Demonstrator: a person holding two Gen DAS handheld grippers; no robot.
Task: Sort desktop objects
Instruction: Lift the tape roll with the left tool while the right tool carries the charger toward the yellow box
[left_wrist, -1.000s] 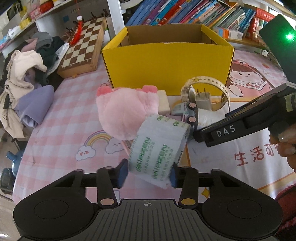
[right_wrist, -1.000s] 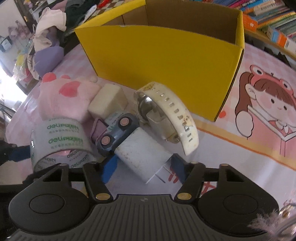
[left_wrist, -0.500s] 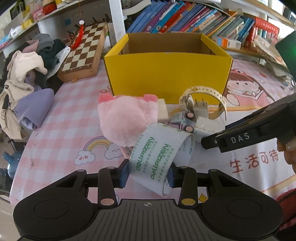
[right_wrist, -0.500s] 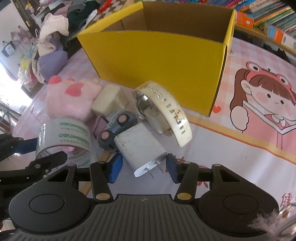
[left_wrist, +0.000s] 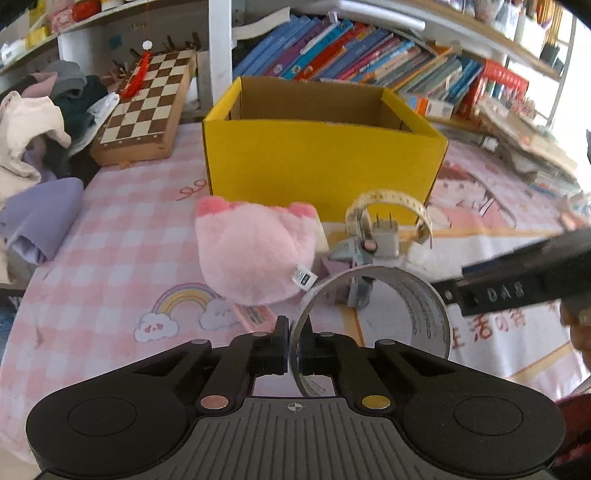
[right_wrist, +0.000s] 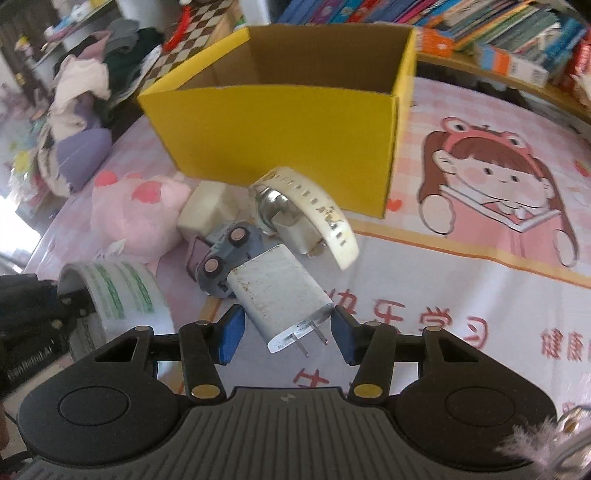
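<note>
My left gripper (left_wrist: 293, 349) is shut on the wall of a clear tape roll (left_wrist: 373, 317) with green print and holds it above the table; the roll also shows in the right wrist view (right_wrist: 122, 295). My right gripper (right_wrist: 286, 338) is open, its blue pads on either side of a white plug adapter (right_wrist: 280, 295) that lies on the table, not touching it. Behind the adapter lie a blue toy car (right_wrist: 229, 253), a cream watch band (right_wrist: 317, 214), a cream block (right_wrist: 207, 210) and a pink plush (right_wrist: 136, 218). An open yellow box (left_wrist: 321, 155) stands behind them.
A chessboard (left_wrist: 147, 107) lies at the back left, beside a pile of clothes (left_wrist: 33, 140). Shelves of books (left_wrist: 369, 55) run behind the box. The pink cartoon tablecloth (right_wrist: 498, 177) stretches to the right.
My left gripper has lifted the tape roll and turned it, so I now look through its ring, gripping only its wall. My right gripper has drawn back a little; the adapter sits further forward between its pads.
</note>
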